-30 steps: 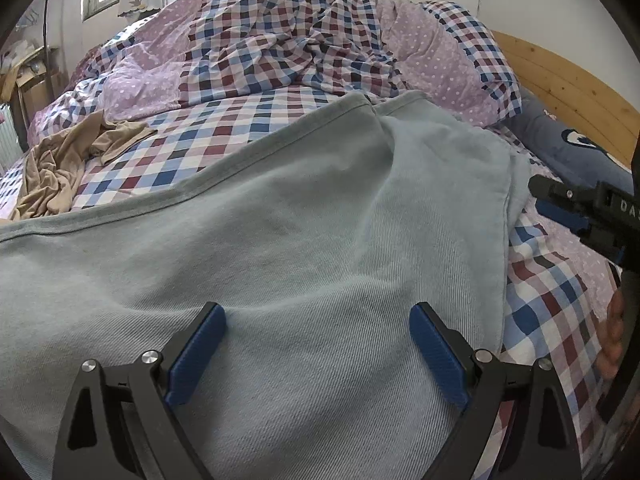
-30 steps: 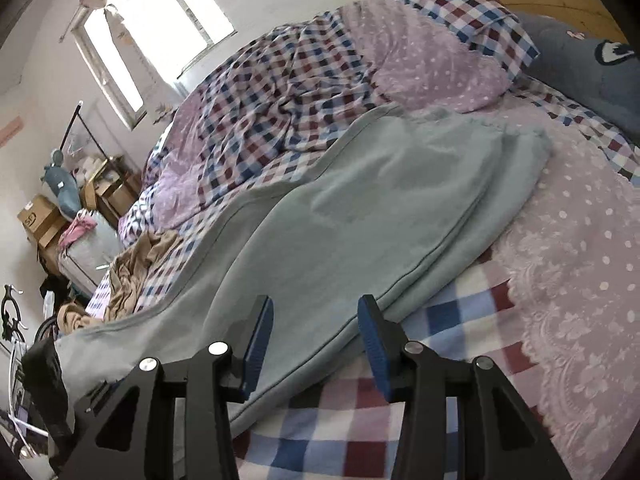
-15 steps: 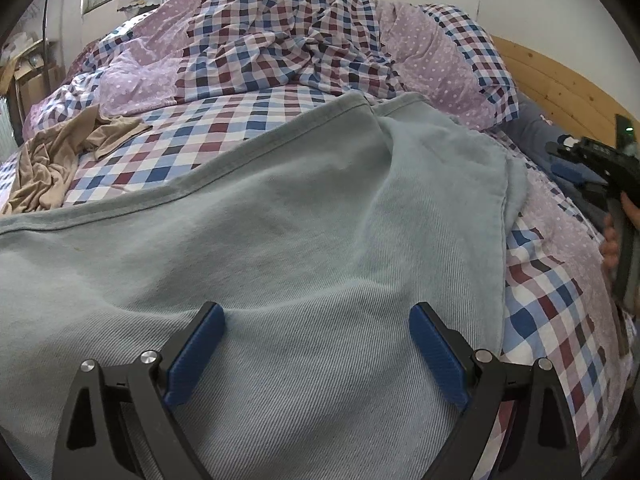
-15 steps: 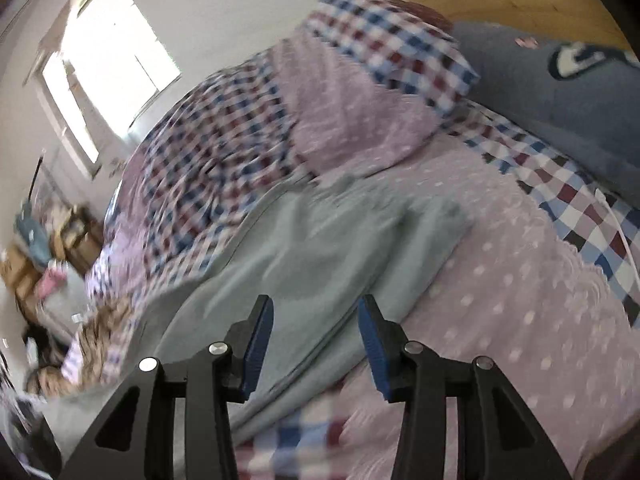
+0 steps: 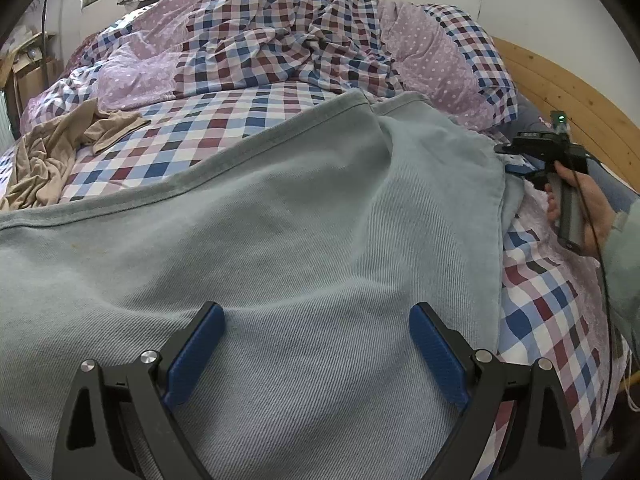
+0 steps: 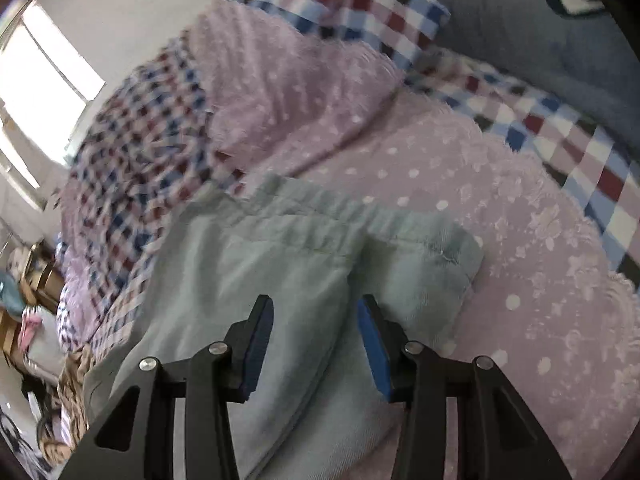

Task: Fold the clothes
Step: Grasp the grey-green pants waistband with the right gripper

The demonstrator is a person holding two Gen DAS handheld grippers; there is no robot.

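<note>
Pale grey-green trousers point(image 5: 304, 240) lie spread flat along the checked bed. My left gripper point(image 5: 316, 320) hovers wide open just above their broad middle, blue pads apart with only cloth below. In the right wrist view the gathered waistband end point(image 6: 320, 236) of the trousers point(image 6: 248, 280) rests on lilac dotted bedding. My right gripper point(image 6: 316, 320) is open over that end, its blue pads straddling a fold ridge without closing on it. A hand holds the right gripper point(image 5: 516, 160) at the trousers' far right edge in the left wrist view.
A rumpled checked and lilac duvet point(image 5: 280, 40) is piled at the back. A tan garment point(image 5: 52, 152) lies crumpled at the left. A blue pillow point(image 6: 540, 40) leans on the wooden headboard point(image 5: 568, 100). Furniture and boxes point(image 6: 28, 292) stand beside the bed.
The right gripper has travelled along the trousers to their waistband end and now hovers over it. The left gripper has stayed open over the middle.
</note>
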